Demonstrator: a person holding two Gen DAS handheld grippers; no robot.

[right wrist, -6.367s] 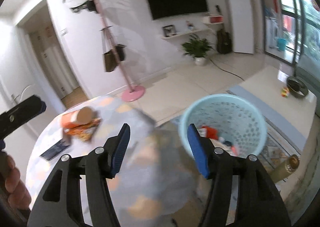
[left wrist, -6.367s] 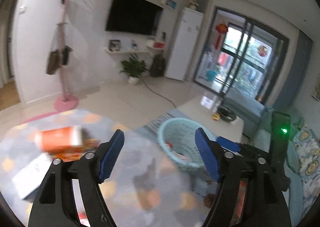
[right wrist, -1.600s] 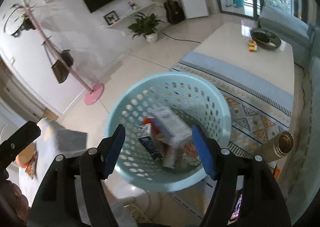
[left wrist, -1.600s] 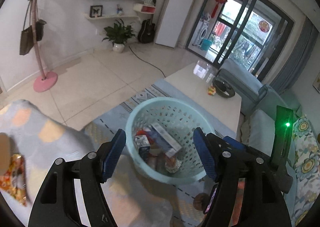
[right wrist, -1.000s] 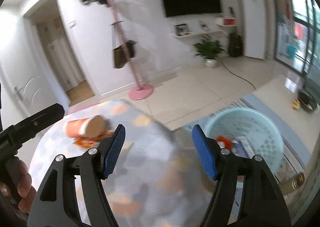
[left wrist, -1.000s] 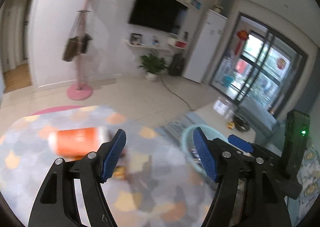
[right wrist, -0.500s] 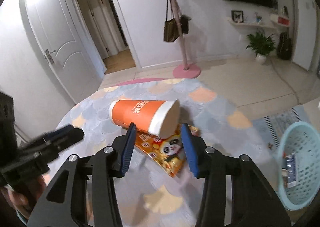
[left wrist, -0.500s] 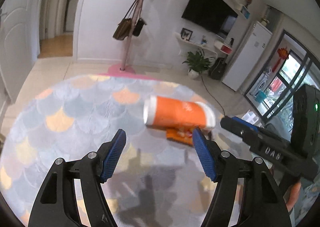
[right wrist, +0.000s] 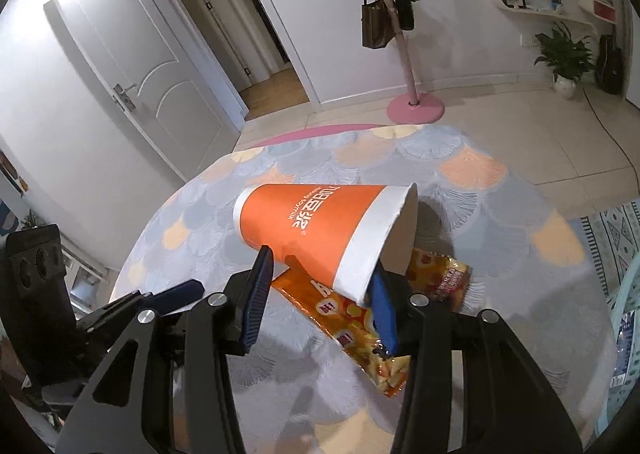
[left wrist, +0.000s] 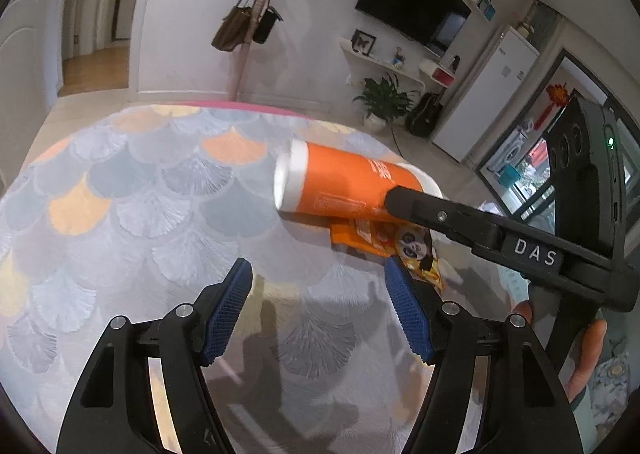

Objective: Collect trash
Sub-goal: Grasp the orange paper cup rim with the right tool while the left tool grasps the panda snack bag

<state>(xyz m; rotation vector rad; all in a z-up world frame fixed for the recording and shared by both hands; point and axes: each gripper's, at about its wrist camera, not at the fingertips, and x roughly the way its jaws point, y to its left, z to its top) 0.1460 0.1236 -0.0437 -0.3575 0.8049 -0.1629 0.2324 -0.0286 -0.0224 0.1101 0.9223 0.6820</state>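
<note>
An orange and white paper cup (right wrist: 316, 230) lies on its side on the round table (right wrist: 500, 274), resting on an orange snack bag (right wrist: 352, 326). My right gripper (right wrist: 320, 266) reaches in from below, its jaws closing around the cup's near side. One fingertip overlaps the cup's orange wall and the other sits under the white rim; a firm press is not visible. In the left wrist view the cup (left wrist: 344, 182) and bag (left wrist: 380, 238) lie ahead to the right, with the right gripper's finger across them. My left gripper (left wrist: 319, 270) hovers open over bare cloth, short of the bag.
The table (left wrist: 140, 214) wears a scallop-patterned cloth. A light blue basket (right wrist: 626, 294) shows at the right edge, below the table. A pink coat stand (right wrist: 404, 66) with bags stands behind on the tiled floor. A hand (left wrist: 584, 354) holds the right gripper.
Both grippers swung from the basket to the table and dropped closer. The right jaws narrowed and came up around the cup. The left jaws kept their width.
</note>
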